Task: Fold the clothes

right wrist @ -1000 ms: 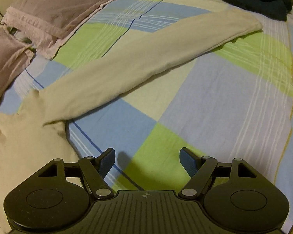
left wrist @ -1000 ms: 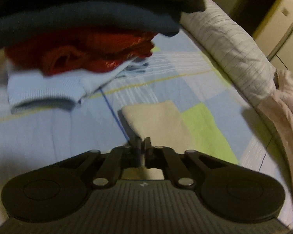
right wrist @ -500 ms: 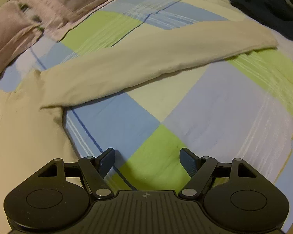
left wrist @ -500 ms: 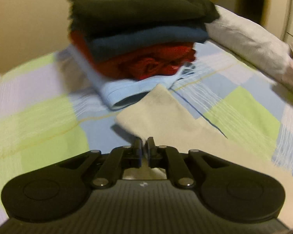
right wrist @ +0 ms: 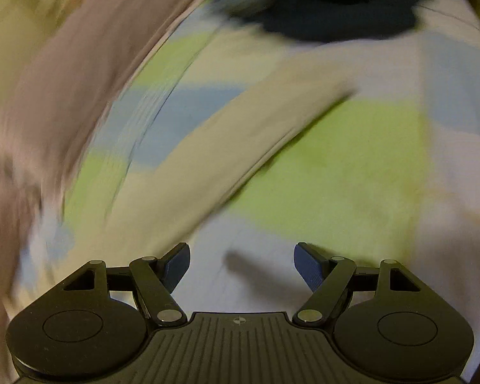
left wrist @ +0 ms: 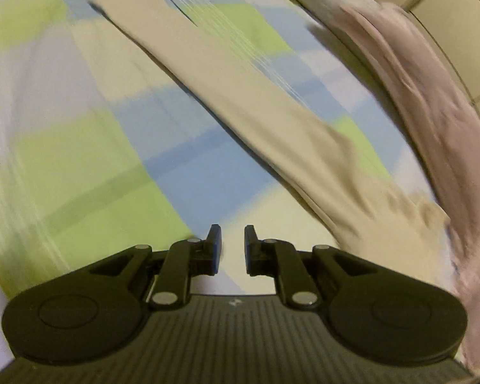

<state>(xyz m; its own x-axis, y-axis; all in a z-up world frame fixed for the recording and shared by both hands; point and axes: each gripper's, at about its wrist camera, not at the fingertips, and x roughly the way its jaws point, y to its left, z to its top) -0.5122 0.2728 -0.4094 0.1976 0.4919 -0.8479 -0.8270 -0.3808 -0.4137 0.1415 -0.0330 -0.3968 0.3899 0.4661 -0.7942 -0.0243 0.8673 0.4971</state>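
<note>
Both views were motion-blurred. In the left wrist view the left gripper (left wrist: 233, 243) sat at bottom centre, its jaws parted by a narrow gap w/ nothing between them; they had just been opening, and only the checked bedsheet (left wrist: 80, 166) showed through the gap. The cream sleeve (left wrist: 227, 83) lay flat on the sheet, running diagonally from the upper left of the frame down to the right, where it widened into the bunched body of the cream garment (left wrist: 396, 204) near the right edge. The sleeve was apart from the left gripper's fingertips, up and to the right of them. A pinkish-grey cover (left wrist: 432, 112) ran along the right side of the frame, beside the garment. At the very top edge a sliver of red and light-blue cloth showed, too blurred to tell more.

In the right wrist view the right gripper (right wrist: 241, 262) stood wide open at bottom centre, empty, over pale sheet w/ a finger shadow just ahead of it. The cream sleeve (right wrist: 240, 134) crossed mid-frame from lower left to upper right, its end near centre right, not touching the gripper. A dark pile of clothing (right wrist: 342, 9) sat at the top of the frame, beyond the sleeve's end. Pinkish-grey cover (right wrist: 57, 89) filled the left side.
</note>
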